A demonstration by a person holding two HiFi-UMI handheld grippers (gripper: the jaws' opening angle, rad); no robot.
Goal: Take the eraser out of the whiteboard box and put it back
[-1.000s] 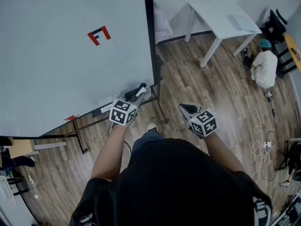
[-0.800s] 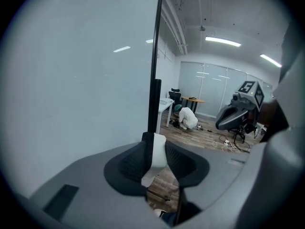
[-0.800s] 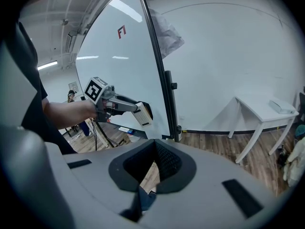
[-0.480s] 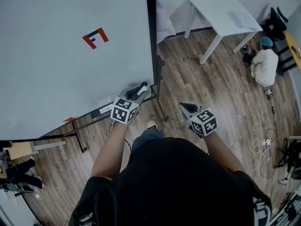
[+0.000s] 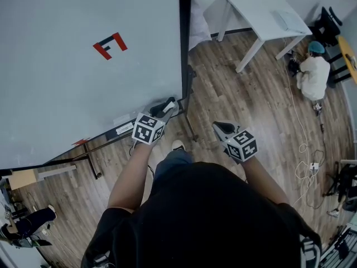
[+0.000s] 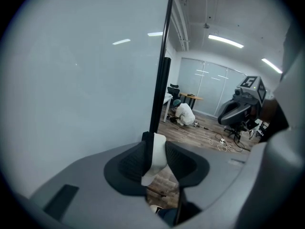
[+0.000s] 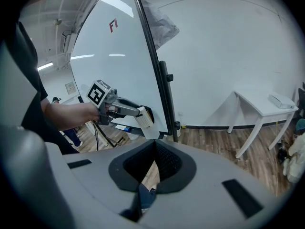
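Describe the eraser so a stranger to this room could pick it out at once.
Find the big whiteboard and go to its lower right corner, where the left gripper is raised. The eraser is the small block clamped between its jaws, white on one side and black on the other. The right gripper beside it holds nothing.

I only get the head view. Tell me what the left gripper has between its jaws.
Observer: The left gripper view shows the left gripper shut on the eraser, with its white side facing the camera.
Operator: Now check the right gripper's jaws.
Observer: In the right gripper view the right gripper has its jaws together, with nothing between them.
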